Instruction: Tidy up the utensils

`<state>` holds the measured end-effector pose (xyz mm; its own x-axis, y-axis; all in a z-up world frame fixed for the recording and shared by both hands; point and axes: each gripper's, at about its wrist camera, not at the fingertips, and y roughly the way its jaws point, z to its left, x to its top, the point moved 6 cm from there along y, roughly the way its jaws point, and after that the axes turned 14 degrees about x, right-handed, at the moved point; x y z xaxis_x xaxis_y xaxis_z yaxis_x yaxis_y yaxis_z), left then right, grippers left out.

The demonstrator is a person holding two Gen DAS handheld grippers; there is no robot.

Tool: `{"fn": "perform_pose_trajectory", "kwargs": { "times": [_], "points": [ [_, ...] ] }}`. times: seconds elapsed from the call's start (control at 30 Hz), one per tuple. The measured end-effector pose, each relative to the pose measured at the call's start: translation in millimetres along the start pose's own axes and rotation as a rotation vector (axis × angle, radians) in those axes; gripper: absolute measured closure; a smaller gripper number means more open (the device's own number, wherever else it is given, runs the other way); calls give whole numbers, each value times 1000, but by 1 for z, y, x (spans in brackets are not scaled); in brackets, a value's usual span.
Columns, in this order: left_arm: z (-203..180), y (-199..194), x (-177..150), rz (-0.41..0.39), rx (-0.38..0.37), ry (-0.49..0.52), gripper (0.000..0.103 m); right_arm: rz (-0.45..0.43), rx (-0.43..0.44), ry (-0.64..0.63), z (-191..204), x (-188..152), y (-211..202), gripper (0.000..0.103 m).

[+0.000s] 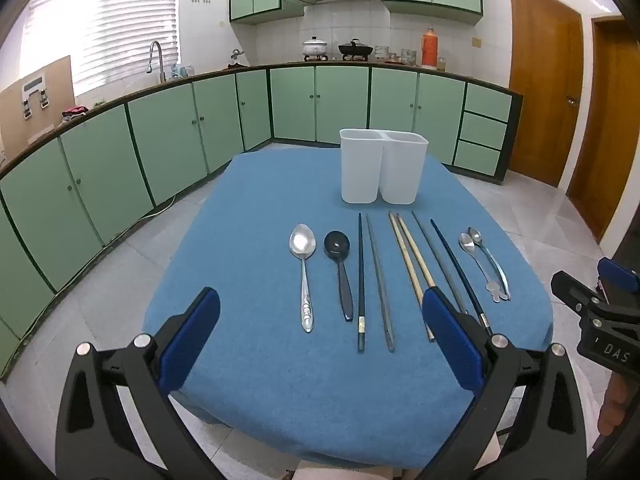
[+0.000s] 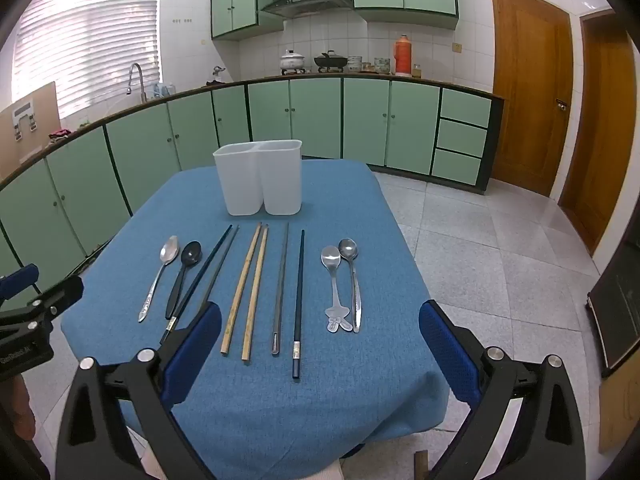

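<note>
On blue table (image 1: 256, 380), spoons (image 2: 169, 255) and chopsticks (image 2: 256, 292) lie in a row before white holder (image 2: 260, 178), both left gripper (image 1: 320, 344) and right gripper (image 2: 320, 356) spread wide, holding nothing.

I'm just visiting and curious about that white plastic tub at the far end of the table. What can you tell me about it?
The white two-compartment plastic holder looks like matte, slightly translucent plastic: two tall, round-cornered bins joined side by side under one rim. It stands upright on the blue tablecloth, beyond the row of spoons and chopsticks. Nothing shows above its rim. Nothing touches it but the cloth, and both grippers are well short of it.
</note>
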<state>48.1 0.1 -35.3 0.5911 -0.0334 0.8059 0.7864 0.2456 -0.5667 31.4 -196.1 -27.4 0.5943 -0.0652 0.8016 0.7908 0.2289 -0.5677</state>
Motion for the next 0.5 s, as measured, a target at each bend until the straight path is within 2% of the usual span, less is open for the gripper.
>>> {"fn": "perform_pose_trajectory", "kwargs": {
  "times": [0.5],
  "points": [
    [4, -6, 3, -2, -6, -1, 5, -7, 0, -2, 0, 0, -1, 6]
  ]
}}
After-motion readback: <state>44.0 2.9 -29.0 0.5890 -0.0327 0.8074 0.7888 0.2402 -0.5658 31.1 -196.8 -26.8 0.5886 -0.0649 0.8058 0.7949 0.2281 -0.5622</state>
